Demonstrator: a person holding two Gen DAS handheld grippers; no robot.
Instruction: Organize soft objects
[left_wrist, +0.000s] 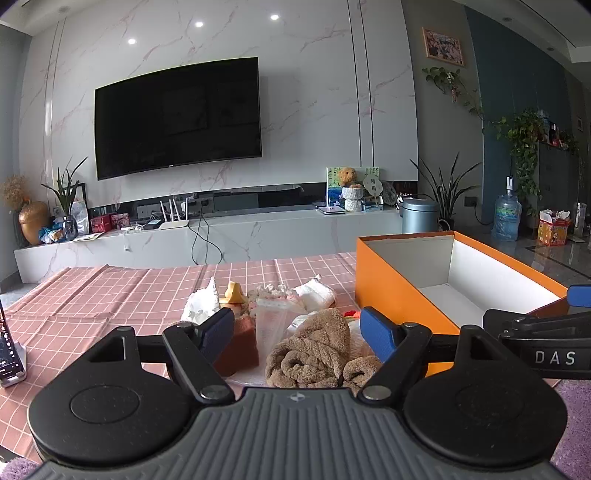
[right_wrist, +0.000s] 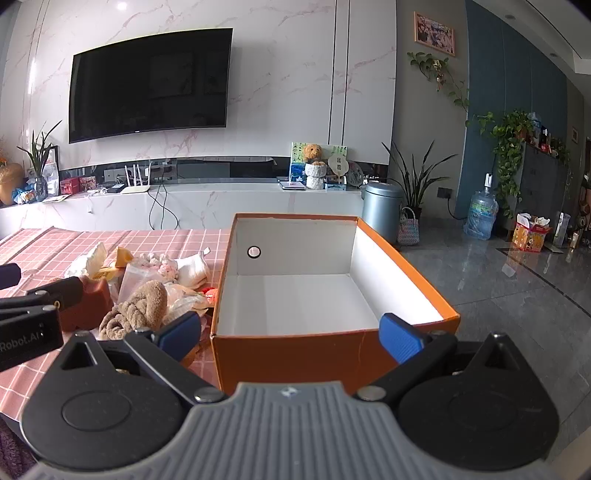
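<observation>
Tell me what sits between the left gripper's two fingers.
In the left wrist view, the open left gripper frames a rumpled brown towel, a clear plastic cup and a reddish-brown sponge block.

a wall-mounted television (left_wrist: 177, 118) hangs dark on a pale marble wall (left_wrist: 303, 74) under three lit ceiling spotlights (left_wrist: 199, 24). below runs a long white marble console (left_wrist: 221, 236). to the right, a blue-grey wall (right_wrist: 517, 110) with trailing plants (right_wrist: 509, 147) meets a glossy grey floor (right_wrist: 517, 295).
</observation>
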